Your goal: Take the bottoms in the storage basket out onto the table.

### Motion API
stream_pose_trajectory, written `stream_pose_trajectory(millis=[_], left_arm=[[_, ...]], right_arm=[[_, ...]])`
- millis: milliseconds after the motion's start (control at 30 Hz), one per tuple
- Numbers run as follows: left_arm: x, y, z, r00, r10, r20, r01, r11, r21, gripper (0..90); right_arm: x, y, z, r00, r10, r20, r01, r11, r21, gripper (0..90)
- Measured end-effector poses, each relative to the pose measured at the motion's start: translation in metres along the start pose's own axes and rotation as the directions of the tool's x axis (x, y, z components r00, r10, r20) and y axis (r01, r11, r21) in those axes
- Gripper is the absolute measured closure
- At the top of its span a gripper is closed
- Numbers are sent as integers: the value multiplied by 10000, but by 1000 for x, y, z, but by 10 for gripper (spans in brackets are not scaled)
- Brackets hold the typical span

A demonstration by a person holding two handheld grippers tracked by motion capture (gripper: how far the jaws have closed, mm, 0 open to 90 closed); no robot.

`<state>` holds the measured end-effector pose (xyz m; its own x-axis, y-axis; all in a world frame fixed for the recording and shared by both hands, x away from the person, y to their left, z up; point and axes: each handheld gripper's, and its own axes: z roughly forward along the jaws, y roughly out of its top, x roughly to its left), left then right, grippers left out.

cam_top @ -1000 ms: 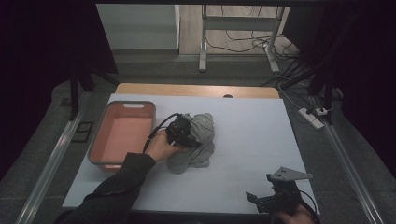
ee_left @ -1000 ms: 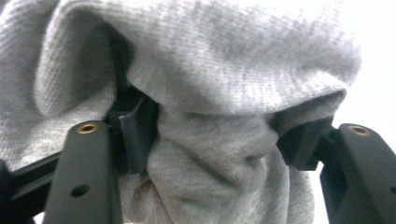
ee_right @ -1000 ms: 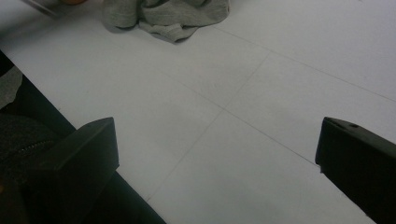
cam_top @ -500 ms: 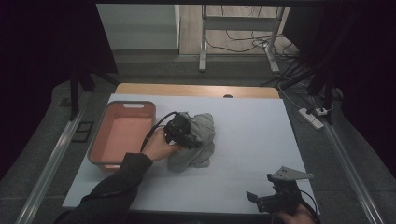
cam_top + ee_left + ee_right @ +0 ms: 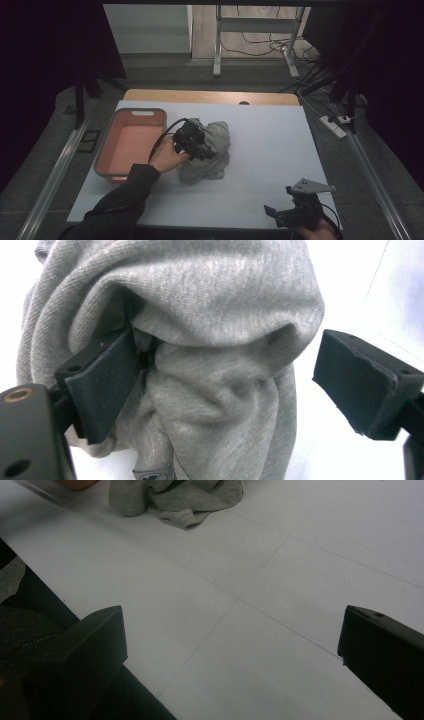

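A crumpled grey cloth (image 5: 212,150) lies in a heap near the middle of the white table (image 5: 280,145). My left gripper (image 5: 199,145) is at the cloth's left side, held by a hand in a dark sleeve. In the left gripper view the cloth (image 5: 210,365) bulges between the jaws of the left gripper (image 5: 230,380). They have just been opening: the left pad (image 5: 102,385) touches a fold and the right pad (image 5: 362,382) stands apart from the cloth. My right gripper (image 5: 280,215) rests open at the table's near right edge. Between the wide-set jaws of the right gripper (image 5: 230,645) there is bare table, and the cloth (image 5: 175,495) lies far off.
A pink tub (image 5: 107,167) with a grey rim stands at the table's left side, close to my left hand. A wooden strip (image 5: 210,96) runs along the far edge. Cables and a power strip (image 5: 332,125) lie on the floor beyond the right side.
My left hand has drawn back slightly to the left at the cloth. The right gripper has kept still.
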<state>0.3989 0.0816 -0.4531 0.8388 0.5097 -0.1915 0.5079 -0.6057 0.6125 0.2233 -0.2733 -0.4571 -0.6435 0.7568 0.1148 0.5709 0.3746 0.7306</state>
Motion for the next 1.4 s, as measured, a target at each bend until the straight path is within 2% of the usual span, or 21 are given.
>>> stream_pose_trajectory(millis=[433, 600, 800, 1067, 1300, 1400], left_arm=[[-4, -3, -8, 9995, 299, 66, -298, 9995, -36, 28], [-5, -5, -12, 9994, 343, 83, -341, 9991, -255, 5], [-5, -7, -16, 9987, 424, 293, -410, 9982, -446, 0], [-3, -11, -19, 9967, 478, 655, -451, 9981, -419, 0], [-6, -14, -25, 9958, 711, 569, -669, 9952, -717, 0], [-7, -16, -28, 9964, 586, 617, -545, 9963, -661, 0]], right_arm=[[0, 0, 0, 10000, 6, -14, -6, 10000, -16, 0], [0, 0, 0, 10000, -7, -16, 7, 10000, -4, 0], [0, 0, 0, 10000, 8, -14, -8, 10000, -15, 0], [0, 0, 0, 10000, 7, -33, -7, 10000, -10, 0], [0, 0, 0, 10000, 2, -33, -2, 10000, -23, 0], [0, 0, 0, 10000, 3, -34, -4, 10000, -22, 0]])
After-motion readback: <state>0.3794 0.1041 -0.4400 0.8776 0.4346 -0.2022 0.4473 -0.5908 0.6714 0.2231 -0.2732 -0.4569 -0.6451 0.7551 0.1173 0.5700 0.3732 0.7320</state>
